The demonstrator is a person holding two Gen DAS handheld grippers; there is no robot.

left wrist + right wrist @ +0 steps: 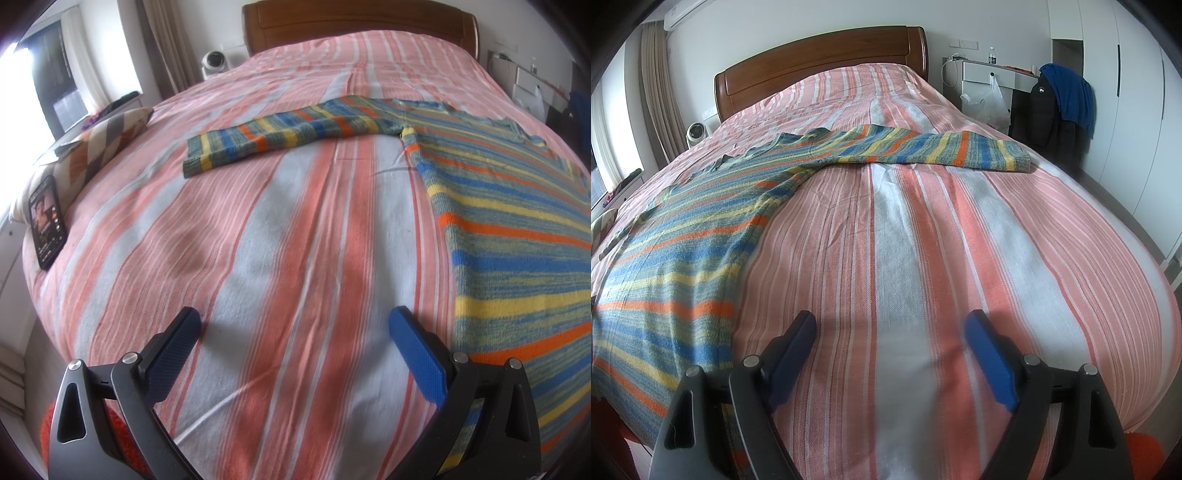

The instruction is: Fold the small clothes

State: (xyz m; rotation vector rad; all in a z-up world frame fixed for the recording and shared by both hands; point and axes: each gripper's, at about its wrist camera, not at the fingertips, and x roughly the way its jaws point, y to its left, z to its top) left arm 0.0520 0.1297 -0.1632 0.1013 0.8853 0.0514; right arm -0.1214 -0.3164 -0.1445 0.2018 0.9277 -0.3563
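A striped sweater [509, 236] lies flat on the bed [280, 236], which has a cover with pink and pale grey stripes. The sweater is knitted in bands of green-grey, blue, yellow and orange. In the left wrist view its body fills the right side, and one sleeve [280, 134] stretches out to the left across the bed, the cuff lying flat. In the right wrist view the body is on the left side and the other sleeve [934, 149] reaches to the right, towards the bed edge.

The left gripper [295, 325] is low over the bare cover, its jaws wide apart and holding nothing — its right finger is just beside the sweater's side edge. The right gripper [890, 328] is also spread wide with nothing between the fingers; its left finger is near the other side edge of the sweater.

On the left edge of the bed a phone [47, 221] with a lit screen rests beside a patterned pillow [99, 144]. A wooden headboard [820, 62] stands at the far end.
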